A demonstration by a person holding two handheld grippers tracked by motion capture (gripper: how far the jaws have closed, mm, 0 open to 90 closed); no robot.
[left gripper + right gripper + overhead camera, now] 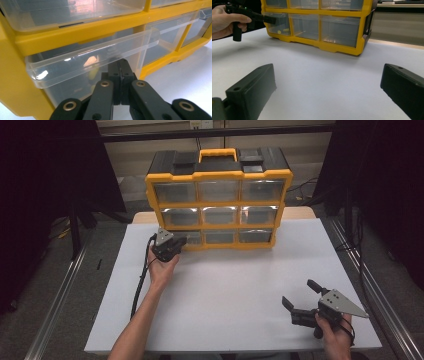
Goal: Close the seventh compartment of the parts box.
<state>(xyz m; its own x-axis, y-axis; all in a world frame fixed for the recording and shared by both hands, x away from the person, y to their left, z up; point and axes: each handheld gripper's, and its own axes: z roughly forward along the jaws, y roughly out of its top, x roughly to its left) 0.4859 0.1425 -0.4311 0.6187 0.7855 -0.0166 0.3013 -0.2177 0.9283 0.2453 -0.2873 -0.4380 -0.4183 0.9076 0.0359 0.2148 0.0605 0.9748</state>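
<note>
A yellow and black drawer cabinet (220, 203) with clear plastic drawers stands at the back of the white table (230, 285). My left gripper (182, 240) points at the bottom-left drawer (75, 62). Its jaws are pressed together with nothing between them, and the tips (121, 64) sit just under the drawer's clear lip. Small yellow pieces (279, 32) lie inside that drawer. My right gripper (298, 291) rests low near the table's front right, jaws wide open over bare table (328, 80), well away from the cabinet (342, 48).
The cabinet has three rows of three drawers and a yellow carry handle (218, 154) on top. A black cable (141, 280) trails from the left gripper along the forearm. Dark stands and rails flank the table on both sides.
</note>
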